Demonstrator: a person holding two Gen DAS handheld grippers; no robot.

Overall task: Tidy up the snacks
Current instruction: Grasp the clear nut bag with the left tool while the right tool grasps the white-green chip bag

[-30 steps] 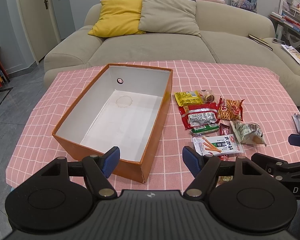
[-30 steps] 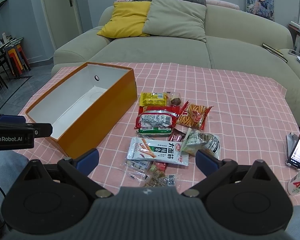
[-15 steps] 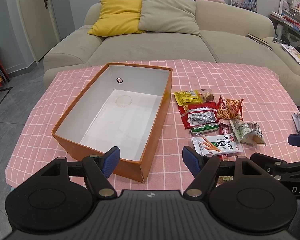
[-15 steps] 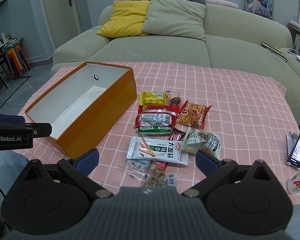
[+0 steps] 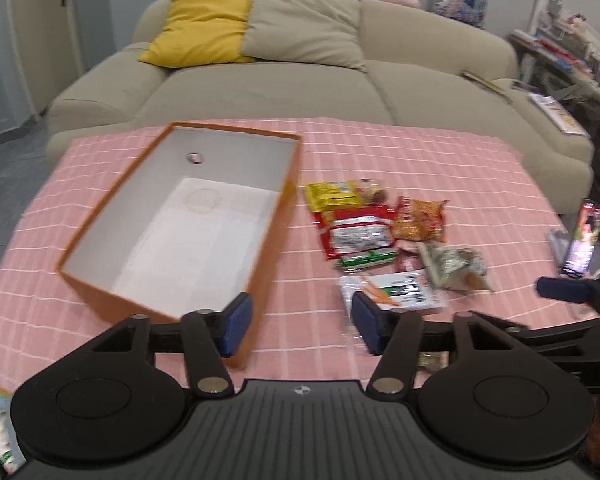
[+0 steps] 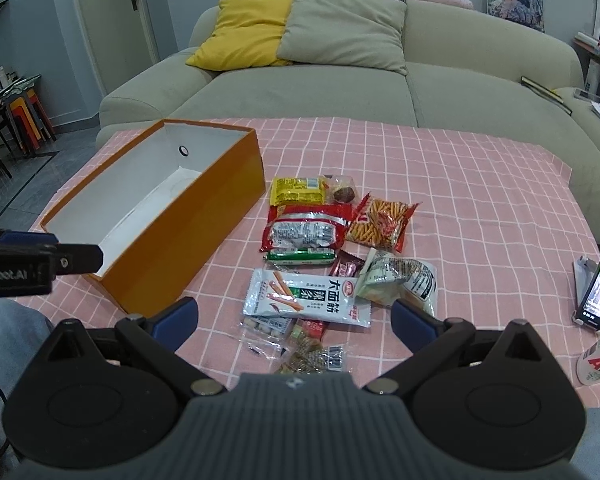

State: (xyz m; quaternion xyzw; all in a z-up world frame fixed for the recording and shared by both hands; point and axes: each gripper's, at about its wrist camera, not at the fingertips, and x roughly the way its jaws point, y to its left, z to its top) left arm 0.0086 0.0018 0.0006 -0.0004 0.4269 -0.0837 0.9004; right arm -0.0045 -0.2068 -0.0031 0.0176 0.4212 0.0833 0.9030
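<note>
Your table (image 6: 480, 184) carries the orange box (image 6: 188, 240) on its left side, open side up and holding nothing. The snacks (image 6: 320, 256) lie clustered just right of it on the cloth. Your left gripper (image 5: 300, 320) and right gripper (image 6: 296, 316) both hang above the near edge, jaws spread, gripping nothing.

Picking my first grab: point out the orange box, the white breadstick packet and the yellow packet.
orange box (image 6: 188, 232), right wrist view, its long outer side wall.
white breadstick packet (image 6: 308, 294), right wrist view, middle of its printed face.
yellow packet (image 6: 298, 191), right wrist view, centre of the wrapper.
</note>
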